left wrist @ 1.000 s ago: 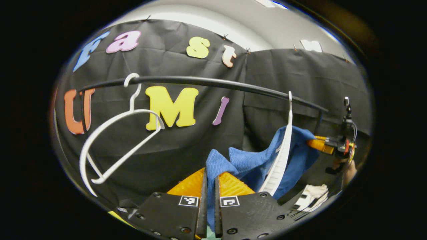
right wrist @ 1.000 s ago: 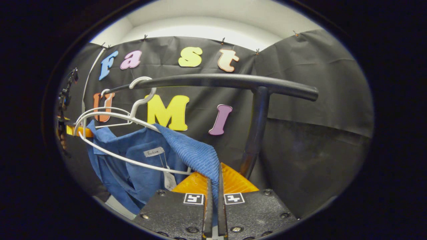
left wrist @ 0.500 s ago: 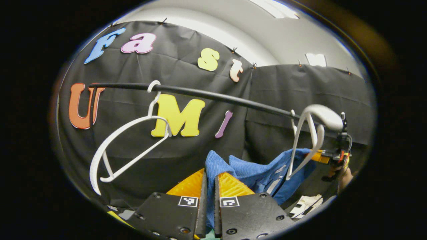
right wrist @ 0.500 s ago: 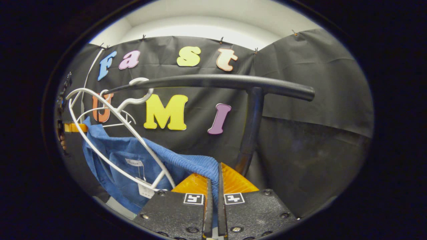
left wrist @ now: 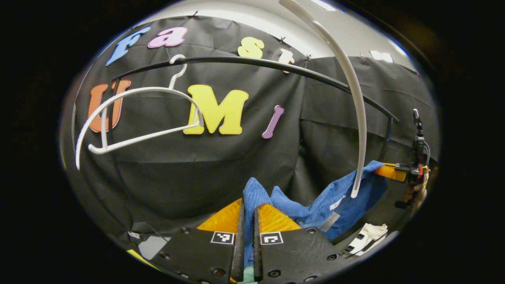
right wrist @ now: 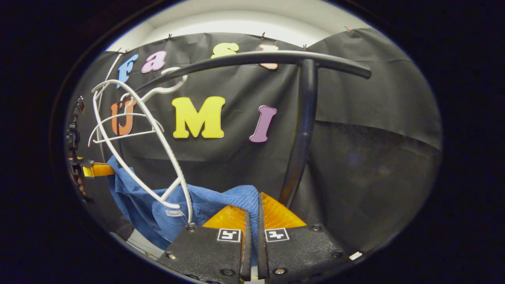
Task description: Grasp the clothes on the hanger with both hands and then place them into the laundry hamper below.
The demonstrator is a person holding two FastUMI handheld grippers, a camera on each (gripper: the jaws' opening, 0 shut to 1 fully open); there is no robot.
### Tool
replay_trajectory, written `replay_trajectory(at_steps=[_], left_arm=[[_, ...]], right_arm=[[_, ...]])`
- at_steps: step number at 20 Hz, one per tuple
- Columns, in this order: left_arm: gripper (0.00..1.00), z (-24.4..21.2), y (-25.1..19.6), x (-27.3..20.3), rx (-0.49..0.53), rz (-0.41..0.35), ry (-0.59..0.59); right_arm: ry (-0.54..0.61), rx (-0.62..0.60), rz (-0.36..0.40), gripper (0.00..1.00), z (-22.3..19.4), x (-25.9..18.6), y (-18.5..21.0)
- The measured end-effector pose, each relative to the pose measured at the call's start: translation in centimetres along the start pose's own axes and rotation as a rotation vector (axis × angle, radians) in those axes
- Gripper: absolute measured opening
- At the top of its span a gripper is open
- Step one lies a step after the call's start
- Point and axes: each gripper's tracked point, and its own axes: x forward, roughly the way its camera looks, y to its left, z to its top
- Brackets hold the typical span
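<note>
inside the blue garment point(right wrist: 205, 201), a small white label point(right wrist: 174, 213), its writing unreadable.

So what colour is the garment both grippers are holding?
Blue, with a fine ribbed texture: the blue ribbed garment shows best in the right gripper view.

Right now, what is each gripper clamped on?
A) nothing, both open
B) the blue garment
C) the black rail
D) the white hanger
B: the left gripper and the right gripper each have blue garment cloth pinched between closed fingers, while the white hanger swings free on the black rail.
</note>
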Motion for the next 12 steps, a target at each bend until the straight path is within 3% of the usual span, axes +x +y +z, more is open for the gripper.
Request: replay_trajectory(at_steps=[8, 12], left_arm=[[0.10, -3.8, -1.3, -1.8, -0.006, 0.095, 0.032], [0.10, -6.2, -2.3, -2.4, -0.009, 0.126, 0.056]], right_arm=[[0.097, -0.019, 0.074, 0.08, -5.8, 0.2, 3.6], [0.181, -0.002, 0.175, 0.08, -9.9, 0.1, 7.9]])
